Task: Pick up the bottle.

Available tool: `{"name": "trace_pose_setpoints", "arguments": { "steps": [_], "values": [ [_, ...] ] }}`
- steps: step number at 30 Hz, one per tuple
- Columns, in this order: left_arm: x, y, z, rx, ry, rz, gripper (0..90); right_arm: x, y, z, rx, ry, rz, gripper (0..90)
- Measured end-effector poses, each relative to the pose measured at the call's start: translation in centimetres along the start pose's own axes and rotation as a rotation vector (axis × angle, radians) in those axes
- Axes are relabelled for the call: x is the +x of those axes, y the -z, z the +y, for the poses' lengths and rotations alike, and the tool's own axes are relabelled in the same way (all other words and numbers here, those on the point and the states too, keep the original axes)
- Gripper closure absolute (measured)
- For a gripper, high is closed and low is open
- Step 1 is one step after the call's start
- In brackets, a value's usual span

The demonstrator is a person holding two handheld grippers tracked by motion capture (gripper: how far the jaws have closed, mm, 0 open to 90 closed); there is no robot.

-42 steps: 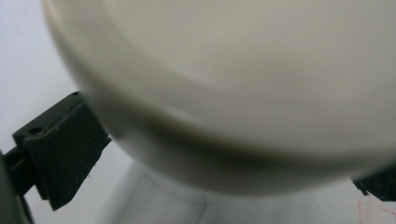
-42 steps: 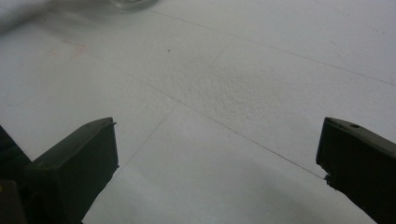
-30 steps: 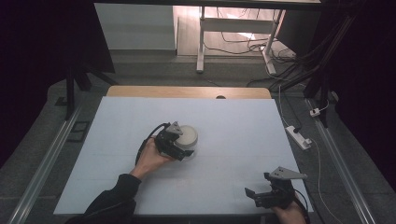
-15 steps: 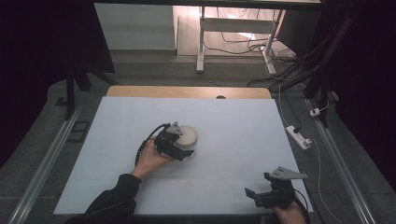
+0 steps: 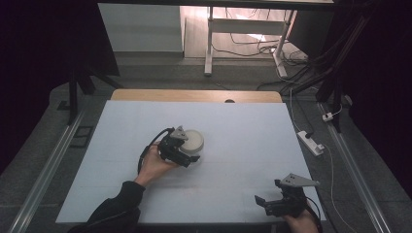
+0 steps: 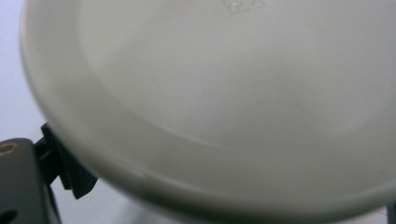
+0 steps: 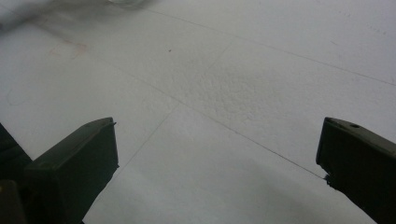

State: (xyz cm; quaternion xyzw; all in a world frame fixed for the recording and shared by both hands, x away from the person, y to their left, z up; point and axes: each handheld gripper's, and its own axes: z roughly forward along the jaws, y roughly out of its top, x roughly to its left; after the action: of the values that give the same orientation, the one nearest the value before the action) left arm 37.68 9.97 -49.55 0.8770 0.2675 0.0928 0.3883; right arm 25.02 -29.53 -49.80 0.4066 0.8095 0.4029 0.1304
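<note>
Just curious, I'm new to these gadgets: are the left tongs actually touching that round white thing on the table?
Cannot tell. In the high view the left tongs overlap the round white object; the left gripper view shows its rim over one jaw, blurred, with neither contact nor gap plain.

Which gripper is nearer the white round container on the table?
Left. The left gripper is right at the white round container, which looms large in its own view. The right gripper, jaws apart, sits far off at the table's near right corner.

Right gripper (image 7: 219, 154) jaws wide apart over white table (image 7: 243, 84).
</note>
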Motion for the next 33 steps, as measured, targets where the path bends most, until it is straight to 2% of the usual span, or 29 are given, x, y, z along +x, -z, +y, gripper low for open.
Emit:
{"name": "trace_pose_setpoints", "arguments": {
  "steps": [17,33],
  "values": [
    [-1.7,2.7,-0.1,-0.009,-0.021,-0.023,8.1,0.0,0.1,0.0,-0.006,0.001,0.002,0.0],
    [-3.9,3.9,-0.6,-0.004,-0.036,-0.064,8.1,0.1,0.1,0.0,-0.006,0.008,0.002,0.0]
  ]
}}
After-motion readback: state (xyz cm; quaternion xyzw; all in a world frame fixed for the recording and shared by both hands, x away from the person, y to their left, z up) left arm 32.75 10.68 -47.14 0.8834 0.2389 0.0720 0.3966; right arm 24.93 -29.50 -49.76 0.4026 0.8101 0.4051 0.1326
